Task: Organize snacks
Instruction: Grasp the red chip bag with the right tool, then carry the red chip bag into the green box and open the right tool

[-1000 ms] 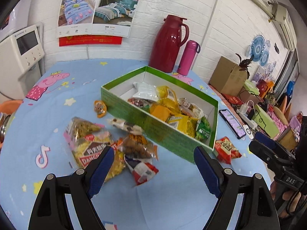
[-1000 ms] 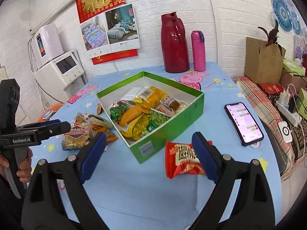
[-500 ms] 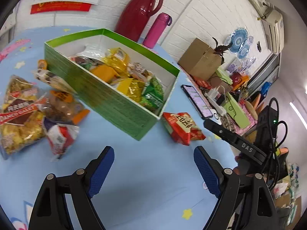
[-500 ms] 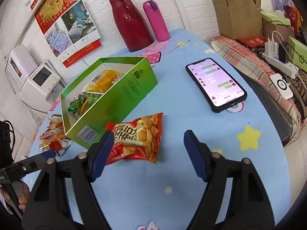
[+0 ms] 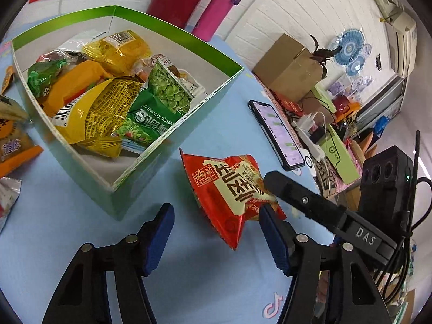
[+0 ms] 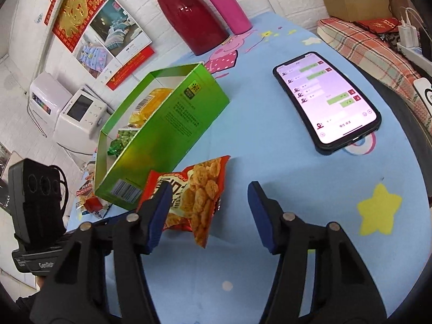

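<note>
While left wrist view looks down into green box (image 5: 172, 132), packed with yellow and green snack packs, only box's outer wall shows from right wrist. My left tongs (image 5: 216, 232) spread wide, empty, low over bench (image 5: 54, 237). Red snack bag (image 5: 232, 189) lies on bench just beside box. My right tongs (image 6: 210, 210) also wide open, left finger (image 6: 159, 213) overlapping bag. Phone (image 6: 326, 100) farther right.

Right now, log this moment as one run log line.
phase: approach | target: red snack bag on table beside green box | right gripper: open, straddling bag | left gripper: open | bag: not grasped
</note>
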Demonstrator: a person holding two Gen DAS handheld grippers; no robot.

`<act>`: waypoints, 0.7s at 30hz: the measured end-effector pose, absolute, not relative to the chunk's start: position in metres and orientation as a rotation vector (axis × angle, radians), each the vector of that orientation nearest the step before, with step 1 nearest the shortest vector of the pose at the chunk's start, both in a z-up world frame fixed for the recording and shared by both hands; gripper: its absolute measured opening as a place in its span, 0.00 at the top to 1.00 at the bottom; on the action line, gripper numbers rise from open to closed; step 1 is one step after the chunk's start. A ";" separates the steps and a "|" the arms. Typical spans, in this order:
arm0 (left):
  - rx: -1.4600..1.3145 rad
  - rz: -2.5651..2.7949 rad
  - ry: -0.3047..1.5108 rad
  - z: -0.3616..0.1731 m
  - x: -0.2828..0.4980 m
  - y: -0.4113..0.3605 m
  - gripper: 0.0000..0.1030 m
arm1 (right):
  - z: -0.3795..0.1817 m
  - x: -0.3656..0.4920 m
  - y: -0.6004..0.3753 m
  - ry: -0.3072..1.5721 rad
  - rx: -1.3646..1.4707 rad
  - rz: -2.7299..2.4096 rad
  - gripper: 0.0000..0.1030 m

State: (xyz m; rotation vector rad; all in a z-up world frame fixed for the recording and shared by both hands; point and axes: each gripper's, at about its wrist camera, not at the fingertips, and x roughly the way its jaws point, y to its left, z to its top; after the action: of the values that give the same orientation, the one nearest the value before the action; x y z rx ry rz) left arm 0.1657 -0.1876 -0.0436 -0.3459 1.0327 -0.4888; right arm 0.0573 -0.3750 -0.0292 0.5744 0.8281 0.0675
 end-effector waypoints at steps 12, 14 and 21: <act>-0.274 -0.581 1.099 -0.047 0.118 -0.159 0.69 | -0.026 0.018 -0.326 0.840 0.562 0.177 0.82; -0.264 -0.585 1.116 -0.047 0.098 -0.144 0.69 | -0.027 0.008 -0.308 0.846 0.559 0.220 0.82; -0.353 -0.537 1.120 -0.044 0.062 -0.088 0.44 | -0.037 -0.006 -0.275 0.872 0.600 0.269 0.71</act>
State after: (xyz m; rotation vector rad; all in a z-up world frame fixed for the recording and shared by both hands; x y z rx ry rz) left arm 0.0622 -0.0880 -0.0437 -0.3528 1.1195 -0.5367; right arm -0.0056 -0.2753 -0.0370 0.6005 0.8717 0.2688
